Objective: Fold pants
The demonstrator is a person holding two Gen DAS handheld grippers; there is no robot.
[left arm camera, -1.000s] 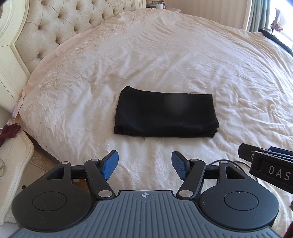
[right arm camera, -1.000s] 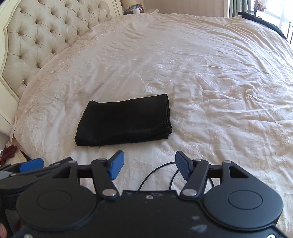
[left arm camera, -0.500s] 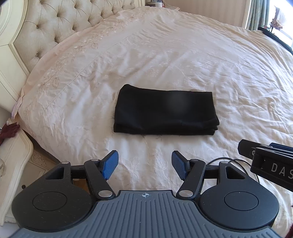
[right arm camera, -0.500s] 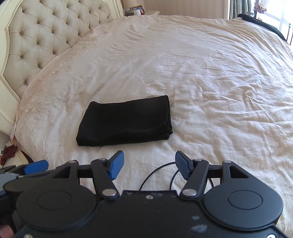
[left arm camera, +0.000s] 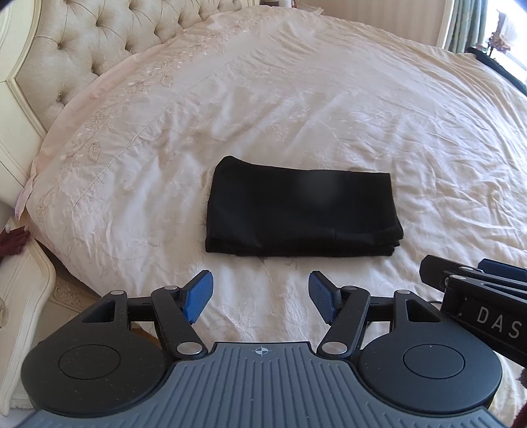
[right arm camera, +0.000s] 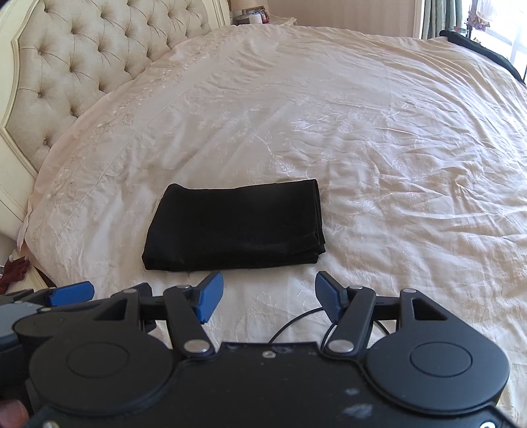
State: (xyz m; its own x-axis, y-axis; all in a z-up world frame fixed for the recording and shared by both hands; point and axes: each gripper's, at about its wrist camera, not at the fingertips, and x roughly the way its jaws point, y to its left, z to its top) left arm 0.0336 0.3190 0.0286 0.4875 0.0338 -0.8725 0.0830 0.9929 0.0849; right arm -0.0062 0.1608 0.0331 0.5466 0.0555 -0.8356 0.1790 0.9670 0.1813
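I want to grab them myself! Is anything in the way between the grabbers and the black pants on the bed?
Nothing visible. Only bare bedspread lies between the folded black pants and the open left gripper and open right gripper.

A home bedroom: wide bed under a cream embroidered bedspread [left arm camera: 296, 98], tufted beige upholstered headboard [right arm camera: 98, 49], carved white nightstand [left arm camera: 23, 296] alongside, greenish curtains [left arm camera: 461, 23] by a sunlit window.

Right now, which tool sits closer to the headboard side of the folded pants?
The left tool: its open blue pads frame the pants' middle, while the right tool sits off their window-side end. Both are empty and short of the cloth.
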